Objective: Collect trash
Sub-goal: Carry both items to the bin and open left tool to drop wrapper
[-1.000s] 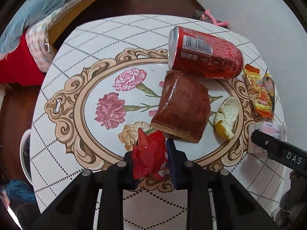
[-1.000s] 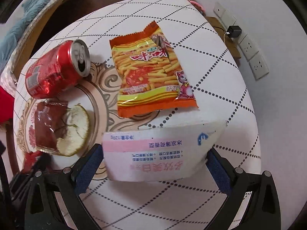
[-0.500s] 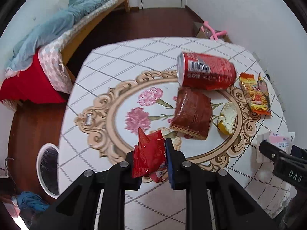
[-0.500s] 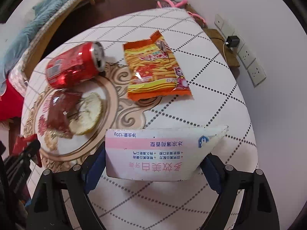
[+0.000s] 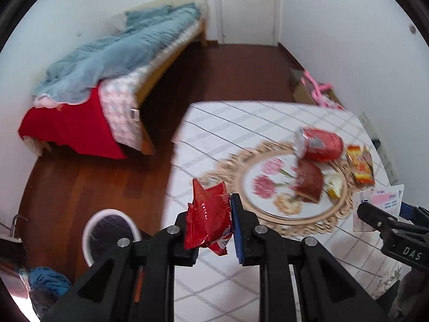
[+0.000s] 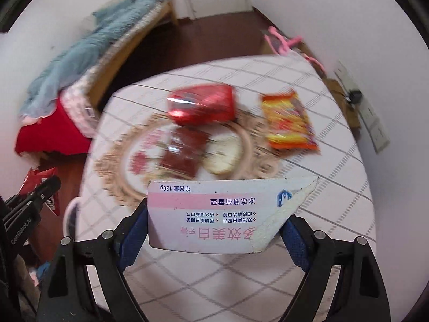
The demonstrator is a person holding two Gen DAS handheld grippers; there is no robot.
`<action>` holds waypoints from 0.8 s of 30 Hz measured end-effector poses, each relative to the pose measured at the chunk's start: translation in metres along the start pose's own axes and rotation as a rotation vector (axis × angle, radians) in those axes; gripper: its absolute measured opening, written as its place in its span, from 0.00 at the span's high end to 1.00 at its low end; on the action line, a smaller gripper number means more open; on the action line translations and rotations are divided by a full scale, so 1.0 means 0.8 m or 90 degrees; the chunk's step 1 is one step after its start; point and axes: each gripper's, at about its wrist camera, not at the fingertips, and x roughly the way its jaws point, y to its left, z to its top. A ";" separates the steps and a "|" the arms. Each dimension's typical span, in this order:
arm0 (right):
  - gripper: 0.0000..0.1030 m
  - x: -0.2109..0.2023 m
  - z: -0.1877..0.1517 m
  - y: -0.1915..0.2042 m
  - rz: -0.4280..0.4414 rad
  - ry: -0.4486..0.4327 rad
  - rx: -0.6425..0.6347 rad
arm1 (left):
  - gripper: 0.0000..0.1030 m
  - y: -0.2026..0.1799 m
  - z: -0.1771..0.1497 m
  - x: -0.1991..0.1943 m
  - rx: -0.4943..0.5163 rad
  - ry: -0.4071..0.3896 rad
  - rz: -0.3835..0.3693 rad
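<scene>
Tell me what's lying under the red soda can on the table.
The red soda can lies on its side on the patterned tablecloth, its lower edge overlapping the brown wrapper. Whatever sits directly beneath it is covered.

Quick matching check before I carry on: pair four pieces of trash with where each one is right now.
Things:
1. red wrapper
2. torn white and pink box
3. red can
4. orange snack bag

Places:
A. lying on its side on the table
B. flat on the table, on the wall side of the can
C. pinched in the left gripper
D. held between the jaws of the right gripper

Pairs: 1-C, 2-D, 3-A, 4-B
</scene>
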 end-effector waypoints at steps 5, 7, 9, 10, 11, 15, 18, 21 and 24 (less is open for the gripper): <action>0.13 -0.026 0.014 0.086 0.067 -0.030 -0.059 | 0.84 0.081 0.006 -0.037 -0.037 -0.034 0.039; 0.13 -0.031 0.017 0.129 0.095 -0.035 -0.085 | 0.84 0.117 0.006 -0.046 -0.056 -0.042 0.060; 0.13 -0.031 0.019 0.166 0.119 -0.034 -0.107 | 0.84 0.149 0.004 -0.052 -0.075 -0.045 0.077; 0.13 -0.029 0.020 0.190 0.132 -0.033 -0.123 | 0.84 0.163 0.002 -0.053 -0.083 -0.045 0.085; 0.13 -0.027 0.020 0.208 0.140 -0.030 -0.135 | 0.84 0.181 -0.001 -0.052 -0.094 -0.044 0.094; 0.13 -0.002 0.016 0.292 0.179 -0.002 -0.180 | 0.84 0.253 -0.017 -0.035 -0.153 -0.017 0.110; 0.13 0.031 0.007 0.347 0.202 0.036 -0.203 | 0.84 0.307 -0.037 -0.005 -0.199 0.027 0.109; 0.13 0.071 -0.007 0.391 0.210 0.075 -0.225 | 0.83 0.360 -0.062 0.033 -0.238 0.080 0.101; 0.13 0.117 -0.025 0.431 0.210 0.114 -0.248 | 0.83 0.402 -0.088 0.078 -0.267 0.133 0.086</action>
